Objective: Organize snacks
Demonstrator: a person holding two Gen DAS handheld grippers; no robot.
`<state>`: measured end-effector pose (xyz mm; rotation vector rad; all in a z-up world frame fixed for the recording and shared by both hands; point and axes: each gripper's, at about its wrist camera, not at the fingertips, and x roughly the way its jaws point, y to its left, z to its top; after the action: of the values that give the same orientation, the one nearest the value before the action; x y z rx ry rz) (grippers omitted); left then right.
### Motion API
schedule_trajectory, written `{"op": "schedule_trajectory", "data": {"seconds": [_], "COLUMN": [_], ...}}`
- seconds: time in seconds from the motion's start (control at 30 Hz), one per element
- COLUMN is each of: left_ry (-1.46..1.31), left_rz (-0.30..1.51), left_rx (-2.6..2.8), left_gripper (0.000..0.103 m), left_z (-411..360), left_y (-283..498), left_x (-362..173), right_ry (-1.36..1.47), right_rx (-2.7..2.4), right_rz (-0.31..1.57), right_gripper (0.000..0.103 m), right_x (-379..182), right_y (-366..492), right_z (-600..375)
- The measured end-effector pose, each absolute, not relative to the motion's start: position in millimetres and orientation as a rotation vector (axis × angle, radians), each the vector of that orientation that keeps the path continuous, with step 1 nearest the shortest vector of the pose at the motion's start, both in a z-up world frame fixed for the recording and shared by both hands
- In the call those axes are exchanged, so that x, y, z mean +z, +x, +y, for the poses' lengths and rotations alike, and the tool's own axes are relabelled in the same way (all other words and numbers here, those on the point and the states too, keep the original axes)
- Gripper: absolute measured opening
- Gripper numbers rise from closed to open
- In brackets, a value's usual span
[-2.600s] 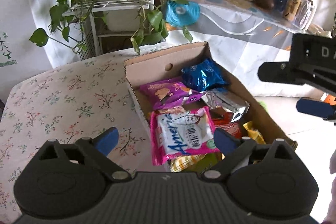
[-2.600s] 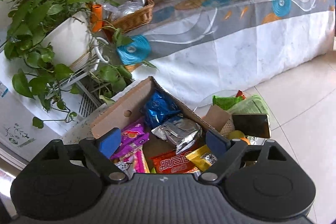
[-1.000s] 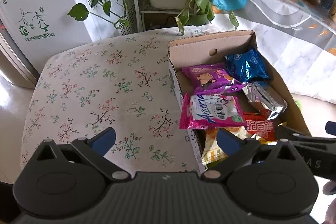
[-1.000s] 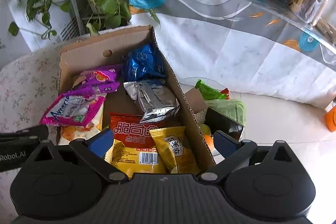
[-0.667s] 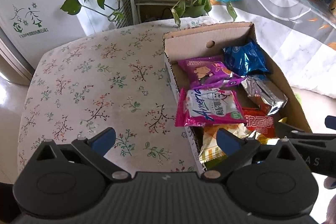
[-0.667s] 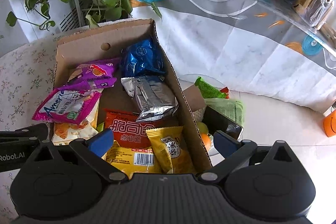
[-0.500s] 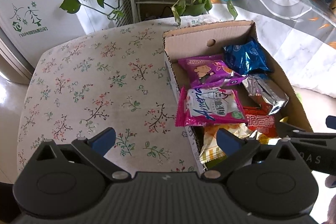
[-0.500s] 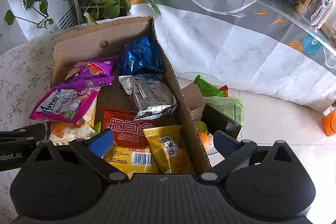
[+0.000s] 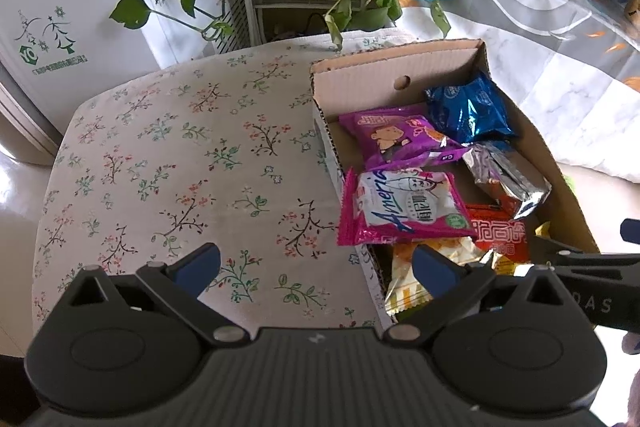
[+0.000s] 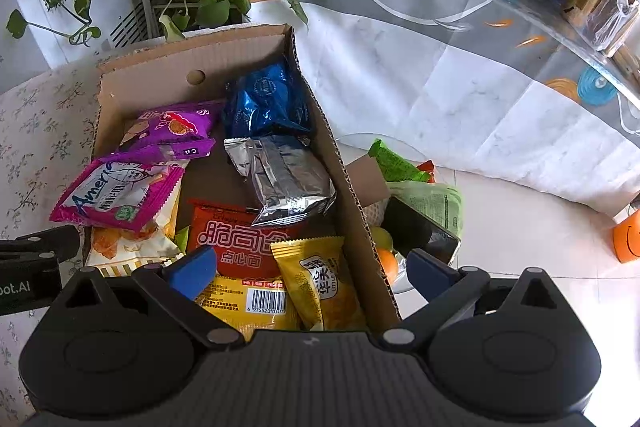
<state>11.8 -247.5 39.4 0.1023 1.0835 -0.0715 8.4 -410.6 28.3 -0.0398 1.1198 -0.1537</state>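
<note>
1. Lying half out of the cardboard box (image 9: 400, 83), the pink "Ameria" pack (image 9: 404, 207) overhangs the box's 9 o'clock wall onto the floral bench (image 9: 180, 155); 2.6 s ago it sat nearer the left hand-held gripper (image 9: 316, 263), between its fingers. Since then both cameras have pulled up and back, so the pack reads as let go.
2. Under it: an orange-and-white pack (image 9: 424, 267). At 12 o'clock from it: purple pack (image 9: 396, 139), then blue foil pack (image 9: 464, 111) in the far corner.
3. At 3 o'clock: silver foil pack (image 10: 284, 179), red pack (image 10: 236, 235), yellow pack (image 10: 320, 283), all inside the box.
4. Left hand-held gripper: jaws wide apart, empty, above the bench edge at the box's 7 o'clock.
5. Right hand-held gripper (image 10: 312, 267): jaws wide apart, empty, over the box's near end, straddling its 3 o'clock wall.
6. Judgement: one placement looks done but sloppy; the pink pack could slide off the wall. Likely next step is nudging it in or regrasping it.
7. Outside the box at 3 o'clock, low down: green bags (image 10: 400, 167) and fruit, unclear if part of the job.
</note>
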Motion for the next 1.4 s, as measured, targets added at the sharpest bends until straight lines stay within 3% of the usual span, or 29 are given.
{"op": "schedule_trajectory", "data": {"seconds": [1.4], "left_ry": [0.124], "left_rz": [1.105], "left_rx": [-0.074], "left_gripper": [0.101], "left_z": [-255.1], "left_y": [8.0], "left_x": [33.5], "right_ry": [-0.036], "right_rx": [-0.172], "right_rz": [1.103], "right_gripper": [0.103], "right_x": [31.9], "right_y": [4.0], "right_z": [-415.0]}}
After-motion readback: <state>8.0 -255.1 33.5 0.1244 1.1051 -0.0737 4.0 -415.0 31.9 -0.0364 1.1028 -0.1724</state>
